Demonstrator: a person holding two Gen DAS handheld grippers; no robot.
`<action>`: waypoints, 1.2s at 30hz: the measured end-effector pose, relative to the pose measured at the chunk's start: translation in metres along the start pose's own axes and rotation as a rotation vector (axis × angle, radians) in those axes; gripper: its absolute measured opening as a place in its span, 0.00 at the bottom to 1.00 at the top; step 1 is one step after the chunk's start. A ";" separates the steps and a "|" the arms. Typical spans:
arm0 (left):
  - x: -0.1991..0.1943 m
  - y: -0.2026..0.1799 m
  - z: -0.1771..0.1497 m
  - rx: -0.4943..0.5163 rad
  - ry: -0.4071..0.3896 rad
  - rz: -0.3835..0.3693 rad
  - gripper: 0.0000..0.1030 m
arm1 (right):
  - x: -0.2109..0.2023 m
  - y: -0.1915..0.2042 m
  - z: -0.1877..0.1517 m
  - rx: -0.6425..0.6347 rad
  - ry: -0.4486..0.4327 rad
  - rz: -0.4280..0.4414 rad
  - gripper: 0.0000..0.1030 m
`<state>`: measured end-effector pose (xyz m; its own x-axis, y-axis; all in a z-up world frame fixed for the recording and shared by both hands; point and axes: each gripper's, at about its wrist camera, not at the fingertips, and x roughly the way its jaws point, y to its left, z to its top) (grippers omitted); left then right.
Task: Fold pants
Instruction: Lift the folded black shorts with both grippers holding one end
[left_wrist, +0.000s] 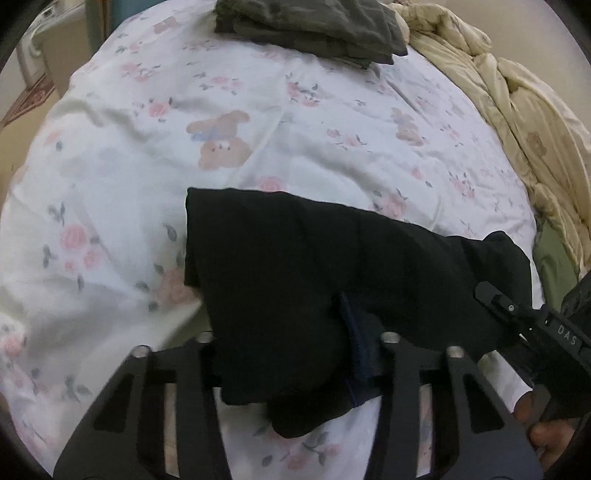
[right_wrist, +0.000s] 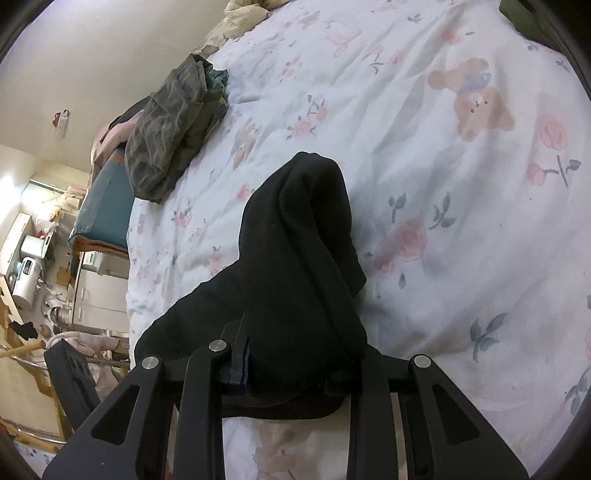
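Note:
The black pants (left_wrist: 332, 266) hang as a folded band over the floral bedsheet (left_wrist: 147, 155), stretched between my two grippers. My left gripper (left_wrist: 295, 354) is shut on one end of the pants, and the cloth bunches over its fingers. My right gripper (right_wrist: 288, 373) is shut on the other end, where the black cloth (right_wrist: 303, 251) rises in a thick fold in front of it. The right gripper also shows at the right edge of the left wrist view (left_wrist: 532, 317). The fingertips of both are hidden by cloth.
A folded dark grey garment (left_wrist: 310, 29) lies at the far edge of the bed; it also shows in the right wrist view (right_wrist: 166, 129). A crumpled cream quilt (left_wrist: 517, 110) lies along the right side. Furniture and appliances (right_wrist: 33, 273) stand on the floor beyond the bed.

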<state>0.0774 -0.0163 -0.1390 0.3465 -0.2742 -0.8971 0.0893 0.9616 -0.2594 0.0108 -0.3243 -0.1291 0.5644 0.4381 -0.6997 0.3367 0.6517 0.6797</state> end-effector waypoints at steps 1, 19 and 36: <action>-0.001 0.000 0.001 0.005 -0.001 0.000 0.27 | 0.000 0.000 0.000 0.001 0.000 0.000 0.27; -0.026 -0.018 -0.004 0.120 -0.070 0.033 0.17 | -0.007 0.007 -0.002 -0.040 0.009 0.018 0.27; -0.062 -0.021 0.008 0.099 -0.155 -0.057 0.16 | -0.031 0.025 -0.003 -0.086 -0.079 0.091 0.26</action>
<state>0.0620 -0.0191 -0.0750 0.4775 -0.3312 -0.8138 0.2021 0.9428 -0.2651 -0.0001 -0.3197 -0.0906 0.6487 0.4499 -0.6138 0.2175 0.6633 0.7161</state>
